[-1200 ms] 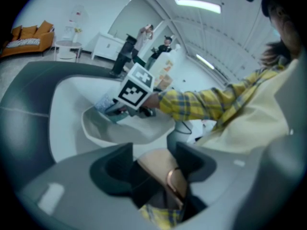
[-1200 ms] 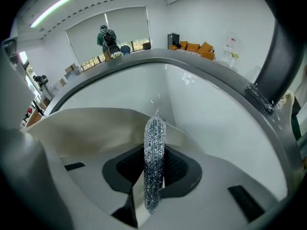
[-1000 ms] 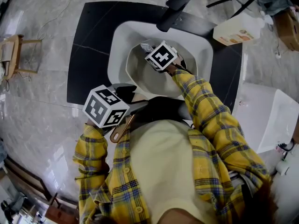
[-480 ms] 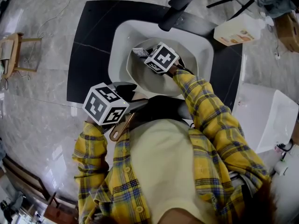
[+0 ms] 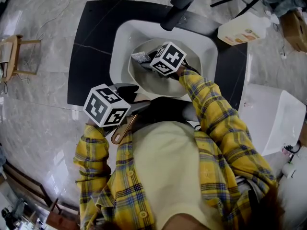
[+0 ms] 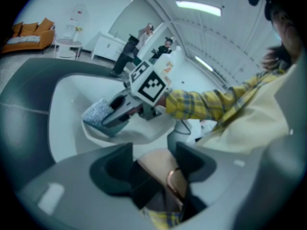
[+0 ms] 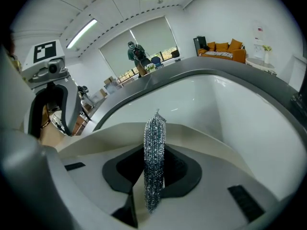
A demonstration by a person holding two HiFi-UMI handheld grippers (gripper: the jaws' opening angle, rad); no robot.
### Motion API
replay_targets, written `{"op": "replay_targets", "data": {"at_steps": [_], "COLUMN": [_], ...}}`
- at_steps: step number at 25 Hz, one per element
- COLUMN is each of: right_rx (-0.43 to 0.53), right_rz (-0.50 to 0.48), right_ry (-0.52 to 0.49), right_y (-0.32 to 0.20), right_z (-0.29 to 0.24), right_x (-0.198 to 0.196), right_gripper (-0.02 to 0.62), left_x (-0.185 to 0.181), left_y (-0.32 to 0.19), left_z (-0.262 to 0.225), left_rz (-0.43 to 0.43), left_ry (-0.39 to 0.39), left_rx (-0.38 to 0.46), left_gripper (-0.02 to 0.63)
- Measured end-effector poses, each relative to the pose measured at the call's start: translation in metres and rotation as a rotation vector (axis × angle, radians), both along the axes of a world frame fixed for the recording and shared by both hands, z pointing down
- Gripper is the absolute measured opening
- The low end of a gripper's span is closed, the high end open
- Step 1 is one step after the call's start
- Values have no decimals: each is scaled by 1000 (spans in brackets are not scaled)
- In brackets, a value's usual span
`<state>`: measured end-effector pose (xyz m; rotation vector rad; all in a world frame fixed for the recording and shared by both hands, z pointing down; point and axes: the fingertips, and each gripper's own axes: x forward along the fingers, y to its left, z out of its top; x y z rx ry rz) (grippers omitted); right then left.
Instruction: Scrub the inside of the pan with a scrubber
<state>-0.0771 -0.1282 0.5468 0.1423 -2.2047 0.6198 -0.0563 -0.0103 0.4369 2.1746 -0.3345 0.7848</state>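
Observation:
A cream pan (image 5: 152, 82) sits in the white sink (image 5: 120, 47). My right gripper (image 5: 147, 59) is inside the pan near its far-left wall, shut on a silvery scrubber (image 5: 140, 57). In the right gripper view the scrubber (image 7: 154, 162) stands on edge between the jaws, over the pan's rim (image 7: 201, 137). My left gripper (image 5: 135, 105) is shut on the pan's wooden handle (image 5: 123, 128) at the sink's near edge. The left gripper view shows the handle (image 6: 160, 169) with its copper ring clamped between the jaws, and the scrubber (image 6: 98, 114) beyond.
A black faucet (image 5: 178, 6) rises at the sink's far side. On the dark counter (image 5: 91, 37), a white jug (image 5: 242, 31) lies to the right. A white tub (image 5: 273, 119) stands at right, and a wooden stool (image 5: 12, 56) on the floor at left.
The right gripper has swept the scrubber a little to the left and nearer along the pan's far wall. The left gripper still holds the handle in place.

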Motion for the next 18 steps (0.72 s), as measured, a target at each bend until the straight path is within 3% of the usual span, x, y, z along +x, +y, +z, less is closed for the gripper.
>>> {"op": "replay_targets", "data": {"at_steps": [13, 18], "right_rx": [-116, -132], "right_rz": [-213, -286], "right_ry": [-115, -102], "right_y": [52, 66], "right_z": [-36, -42], "right_x": [-2, 5], "right_gripper": [87, 87], "left_x": [0, 0], "left_y": [0, 0], "left_z": [1, 2], "left_rz": [-8, -9], "left_ry": [10, 11], "left_rx": [-4, -5], "left_gripper": [284, 284]}}
